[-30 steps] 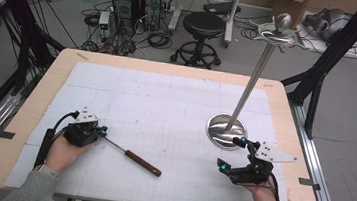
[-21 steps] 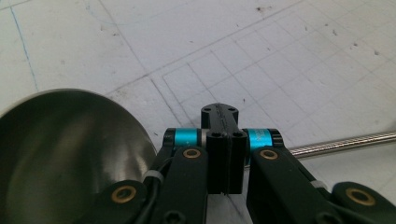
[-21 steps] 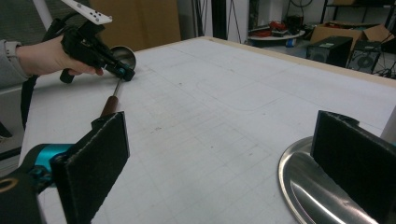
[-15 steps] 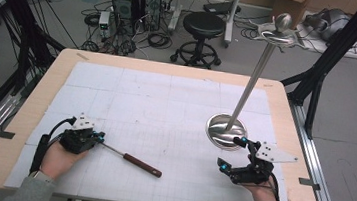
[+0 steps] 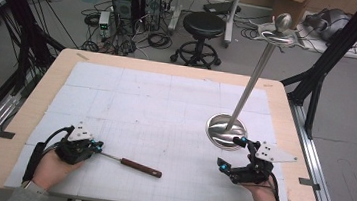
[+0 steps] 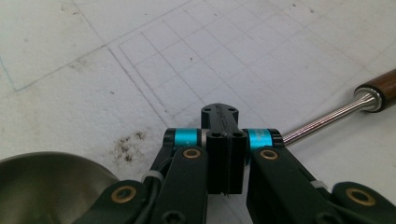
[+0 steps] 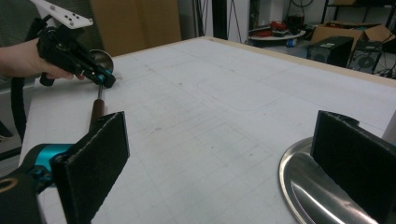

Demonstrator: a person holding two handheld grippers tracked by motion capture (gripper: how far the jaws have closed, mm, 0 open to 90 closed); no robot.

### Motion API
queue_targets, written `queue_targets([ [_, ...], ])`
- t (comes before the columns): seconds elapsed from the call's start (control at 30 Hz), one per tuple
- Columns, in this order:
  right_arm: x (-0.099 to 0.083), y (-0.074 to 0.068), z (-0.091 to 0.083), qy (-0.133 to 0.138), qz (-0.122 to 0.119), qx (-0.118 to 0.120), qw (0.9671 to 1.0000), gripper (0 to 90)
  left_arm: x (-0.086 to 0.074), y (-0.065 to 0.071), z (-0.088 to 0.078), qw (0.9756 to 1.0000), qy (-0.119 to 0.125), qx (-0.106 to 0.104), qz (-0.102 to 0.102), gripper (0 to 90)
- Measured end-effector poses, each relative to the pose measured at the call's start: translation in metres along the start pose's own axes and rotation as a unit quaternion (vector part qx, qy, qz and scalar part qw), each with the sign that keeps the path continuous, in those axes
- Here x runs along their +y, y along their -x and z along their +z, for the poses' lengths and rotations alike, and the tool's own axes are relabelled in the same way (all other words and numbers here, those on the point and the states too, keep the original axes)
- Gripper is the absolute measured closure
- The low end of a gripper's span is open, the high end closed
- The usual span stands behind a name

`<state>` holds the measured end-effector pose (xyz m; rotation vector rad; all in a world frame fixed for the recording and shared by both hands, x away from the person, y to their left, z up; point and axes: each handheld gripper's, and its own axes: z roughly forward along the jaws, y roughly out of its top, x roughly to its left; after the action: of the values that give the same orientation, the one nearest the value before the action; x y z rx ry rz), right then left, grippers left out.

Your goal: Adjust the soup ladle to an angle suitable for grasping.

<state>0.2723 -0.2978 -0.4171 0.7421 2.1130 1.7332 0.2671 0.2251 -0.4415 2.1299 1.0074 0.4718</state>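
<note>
1. Left claw (image 5: 97,147) had its jaws pressed flat together with no gap in the left gripper view (image 6: 219,112), tips at the neck of the steel ladle with a ribbed shaft and dark brown wooden handle (image 5: 134,165). Couldn't tell if the shaft was actually pinched; it came out from behind one jaw.
2. Right claw (image 5: 230,151) stood wide with nothing between the pads, parked just beside the round base of the tall polished steel stand (image 5: 223,130).
3. Step, as I judged it: taking hold of the ladle at its neck, no lift yet. The ladle lay flat on the white gridded mat (image 5: 176,105).
4. Next move probably called for a firm grip on the thin shaft, then raising it without the handle end dragging or swinging. The slick round shaft could roll or slip between the pads.
5. Ladle location: near-left part of the table, bowl end under the left claw, handle pointing toward the table's middle, well apart from the stand.
6. Ladle look: dull grey metal bowl (image 6: 46,186), shiny ribbed shaft (image 6: 327,121), steel collar, glossy reddish-brown handle (image 7: 97,112).
</note>
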Motion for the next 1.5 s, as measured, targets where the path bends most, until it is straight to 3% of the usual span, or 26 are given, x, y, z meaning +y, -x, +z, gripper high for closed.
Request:
queue_targets([
  [0.13, 0.000, 0.000, 0.000, 0.001, -0.001, -0.001, 1.0000, 3.5, -0.003, 0.006, -0.007, 0.9998, -0.012, 0.004, 0.018, 89.6],
  [0.47, 0.000, 0.000, 0.000, 0.002, -0.001, -0.001, 1.0000, 3.5, -0.017, 0.016, -0.023, 0.9994, -0.015, -0.005, 0.030, 89.6],
  [0.7, 0.000, 0.000, 0.001, -0.002, 0.000, -0.001, 1.0000, 3.5, -0.020, 0.020, -0.026, 0.9996, -0.015, 0.000, 0.025, 89.5],
  [0.8, 0.000, 0.000, 0.002, -0.002, 0.001, 0.000, 1.0000, 3.5, -0.017, 0.023, -0.027, 0.9996, -0.001, 0.002, 0.029, 89.6],
  [0.9, 0.000, 0.000, 0.002, -0.003, 0.002, 0.001, 1.0000, 3.5, -0.013, 0.031, -0.031, 0.9987, 0.014, 0.003, 0.049, 89.6],
  [1.0, 0.000, 0.001, 0.003, -0.004, 0.003, 0.001, 1.0000, 3.5, -0.008, 0.043, -0.032, 0.9968, 0.028, -0.015, 0.074, 89.6],
  [1.07, 0.000, 0.001, 0.003, -0.005, 0.002, 0.000, 1.0000, 3.5, -0.007, 0.052, -0.030, 0.9955, 0.030, -0.040, 0.081, 89.6],
  [1.2, 0.000, 0.000, 0.002, -0.004, 0.005, 0.001, 1.0000, 3.5, -0.005, 0.066, -0.026, 0.9925, 0.032, -0.069, 0.096, 89.6],
  [1.4, 0.000, 0.001, 0.002, -0.004, 0.004, 0.000, 1.0000, 3.5, -0.005, 0.070, -0.023, 0.9902, 0.024, -0.091, 0.103, 89.6],
  [1.5, -0.001, 0.001, 0.003, -0.006, 0.002, 0.000, 1.0000, 3.5, -0.006, 0.069, -0.021, 0.9906, 0.021, -0.093, 0.099, 89.6],
])
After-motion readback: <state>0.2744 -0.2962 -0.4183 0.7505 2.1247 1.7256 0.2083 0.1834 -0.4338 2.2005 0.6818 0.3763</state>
